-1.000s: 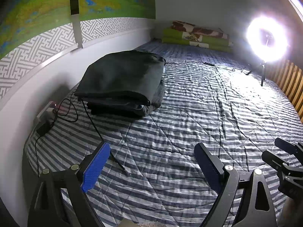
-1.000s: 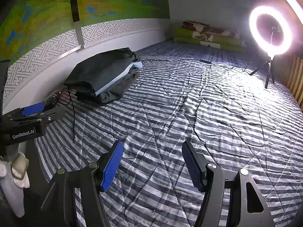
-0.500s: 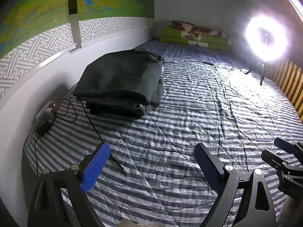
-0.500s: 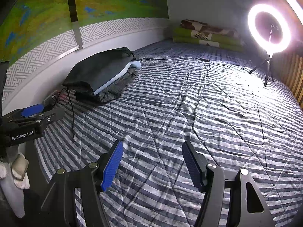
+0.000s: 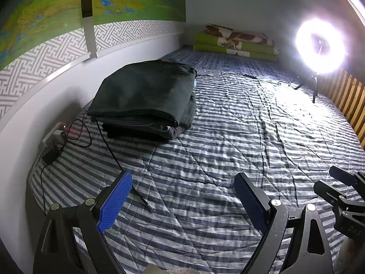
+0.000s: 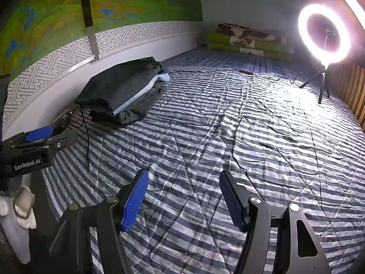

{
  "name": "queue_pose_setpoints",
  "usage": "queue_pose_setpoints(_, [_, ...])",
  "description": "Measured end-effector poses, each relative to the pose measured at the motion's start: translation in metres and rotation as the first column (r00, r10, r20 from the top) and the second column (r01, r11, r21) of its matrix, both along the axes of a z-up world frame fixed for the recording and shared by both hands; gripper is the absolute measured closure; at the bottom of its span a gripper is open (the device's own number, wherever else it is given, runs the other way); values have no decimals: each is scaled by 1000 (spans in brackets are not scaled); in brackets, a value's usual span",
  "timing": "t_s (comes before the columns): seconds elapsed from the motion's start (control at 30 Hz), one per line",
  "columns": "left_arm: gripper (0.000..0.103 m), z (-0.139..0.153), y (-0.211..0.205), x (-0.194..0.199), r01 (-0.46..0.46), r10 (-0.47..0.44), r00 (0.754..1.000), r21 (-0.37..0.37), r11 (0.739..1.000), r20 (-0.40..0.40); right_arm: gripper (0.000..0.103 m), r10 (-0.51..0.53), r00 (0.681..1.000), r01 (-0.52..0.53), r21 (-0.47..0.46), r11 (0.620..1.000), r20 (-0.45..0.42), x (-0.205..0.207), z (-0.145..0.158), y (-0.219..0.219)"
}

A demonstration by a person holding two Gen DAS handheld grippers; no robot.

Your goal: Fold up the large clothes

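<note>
Claws, my left gripper [image 5: 182, 196] and right gripper [image 6: 183, 196], hang wide and empty over the striped bedspread [image 6: 228, 137], so I'd judge it best to reach for the folded clothes pile [image 5: 146, 100] by the wall and lift the top garment by its edge.

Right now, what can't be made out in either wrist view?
- Pile of folded clothes: the dark top garment covers the lower layers; only their edges show, so the count is unclear in both views.
- Ring light: glare washes out its centre in the left wrist view.
- Power strip by the wall: small, dim, tangled in cable.
- The person: cut off by the lower frame edges.
</note>
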State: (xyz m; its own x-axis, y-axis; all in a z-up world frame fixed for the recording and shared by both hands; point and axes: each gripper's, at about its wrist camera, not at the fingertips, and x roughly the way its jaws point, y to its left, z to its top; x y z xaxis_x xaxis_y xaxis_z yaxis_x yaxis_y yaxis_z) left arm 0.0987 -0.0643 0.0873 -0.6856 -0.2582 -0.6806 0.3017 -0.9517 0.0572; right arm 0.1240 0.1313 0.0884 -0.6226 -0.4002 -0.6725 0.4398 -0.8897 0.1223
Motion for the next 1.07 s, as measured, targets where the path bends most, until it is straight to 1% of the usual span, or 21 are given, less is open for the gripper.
queue_pose_setpoints(0.9, [9,0,1,1,2,-2,1000,2,1000,-2,42,-5,1000,5,5,1000,8,3,-2,-6])
queue_pose_setpoints(1.07, [9,-2,-1,1,-5,5,1000,13,1000,6,42,-5,1000,5,8,1000,11,3,-4,-7])
